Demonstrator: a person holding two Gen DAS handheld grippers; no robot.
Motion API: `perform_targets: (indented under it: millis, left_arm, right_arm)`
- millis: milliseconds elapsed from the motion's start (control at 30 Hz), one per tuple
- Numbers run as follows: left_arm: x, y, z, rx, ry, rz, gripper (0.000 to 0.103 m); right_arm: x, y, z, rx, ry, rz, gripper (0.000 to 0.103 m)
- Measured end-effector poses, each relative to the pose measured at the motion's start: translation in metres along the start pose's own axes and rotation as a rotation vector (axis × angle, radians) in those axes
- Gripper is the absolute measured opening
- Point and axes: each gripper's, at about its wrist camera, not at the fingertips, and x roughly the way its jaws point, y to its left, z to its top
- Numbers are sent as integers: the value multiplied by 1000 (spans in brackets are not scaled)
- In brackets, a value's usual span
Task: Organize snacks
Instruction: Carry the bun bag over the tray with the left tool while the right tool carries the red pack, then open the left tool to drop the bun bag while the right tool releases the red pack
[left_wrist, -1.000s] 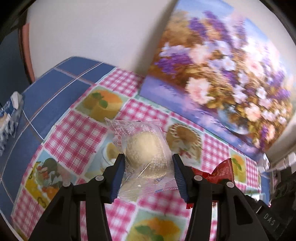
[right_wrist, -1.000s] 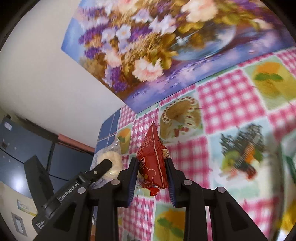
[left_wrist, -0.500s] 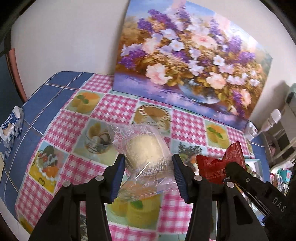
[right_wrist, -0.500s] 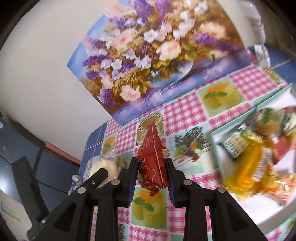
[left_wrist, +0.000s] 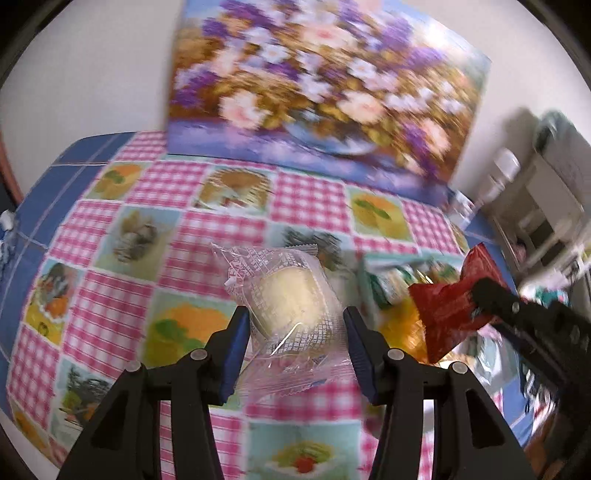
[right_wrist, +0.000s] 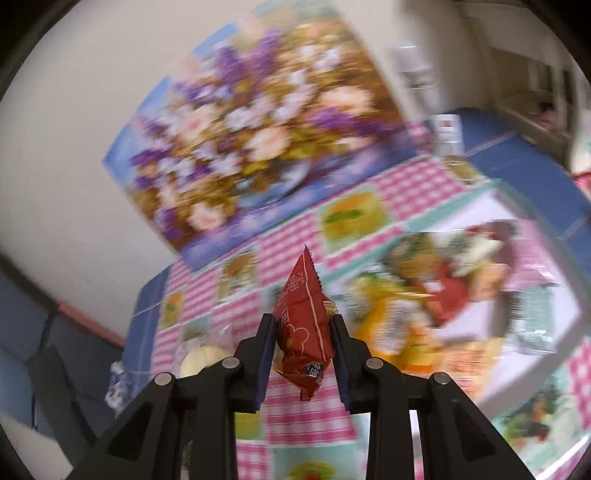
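Our left tongs (left_wrist: 293, 334) are clamped on the clear-wrapped bun (left_wrist: 291, 308), our right tongs (right_wrist: 302, 352) on the red packet (right_wrist: 303, 332), both above the tabletop (left_wrist: 122, 295). Slick wrappers could slip before reaching the snack tray (right_wrist: 569, 325) at right.

Both wrist views look down across the checked tablecloth (left_wrist: 303, 206) toward the flower painting (right_wrist: 258, 147).

Your left claw (left_wrist: 293, 332) and right claw (right_wrist: 301, 347) are black plastic with blue pads and round silver screws.
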Motion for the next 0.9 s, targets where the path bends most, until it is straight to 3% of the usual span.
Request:
perform_targets:
  millis: [200,400,600,733,800,833,900]
  left_arm:
    - [11,-68,-22,167,37,-59,53]
    - [25,-114,-40,288,80,-94,53]
    - [33,-137,-45,370,68,-109,53]
    - [37,-137,-46,372,79,-103,54]
    - [37,-132,-44,347,79,-98,62]
    - [36,-129,-42,331,76,-99,71]
    - [33,-122,-39,297,72,-99,73]
  right_arm:
    - [-28,-63,21,105,-39,-203,32]
    - [-41,-110,29,169,-36,-324,32]
    - [-30,-119,30,169,-4,-326,31]
    - [-20,-116,28,155,19,-291,32]
    - [-19,-115,28,155,24,-293,33]
    - [-19,-116,28,158,25,-297,35]
    - [-18,-117,27,161,30,-304,49]
